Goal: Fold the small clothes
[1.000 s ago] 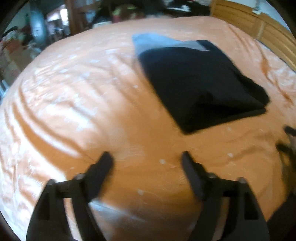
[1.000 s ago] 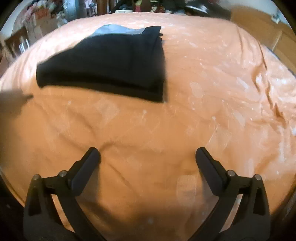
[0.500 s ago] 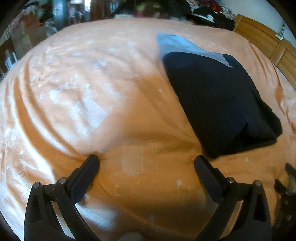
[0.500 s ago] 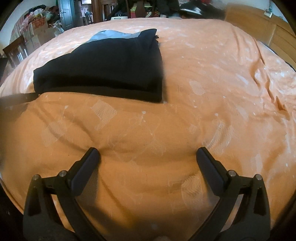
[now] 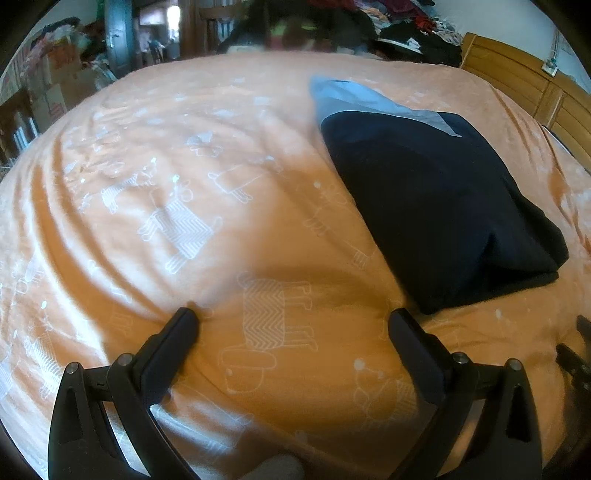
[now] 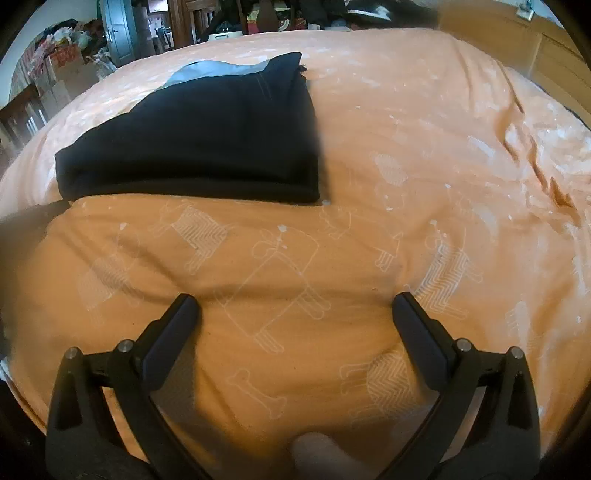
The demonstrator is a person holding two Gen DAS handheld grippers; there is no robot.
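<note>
A folded black garment (image 5: 436,199) lies flat on the orange bedspread (image 5: 184,184), on top of a folded light blue piece (image 5: 354,98) that sticks out at its far edge. In the right wrist view the same black garment (image 6: 207,136) lies at upper left with the blue piece (image 6: 199,72) behind it. My left gripper (image 5: 293,319) is open over bare bedspread, near and left of the garment's corner. Over the orange bedspread (image 6: 369,221), my right gripper (image 6: 295,302) is open too, short of the garment's near edge. Neither holds anything.
A wooden headboard (image 5: 524,85) runs along the right side of the bed. Piled clothes (image 5: 388,26) and clutter sit beyond the far edge, with boxes and a door (image 6: 114,33) at the left. The other gripper's tip (image 5: 576,354) shows at the right edge.
Both grippers have drawn back from the folded garment and steadied. The left one opened wider and swung so that the garment now lies more to its right.
</note>
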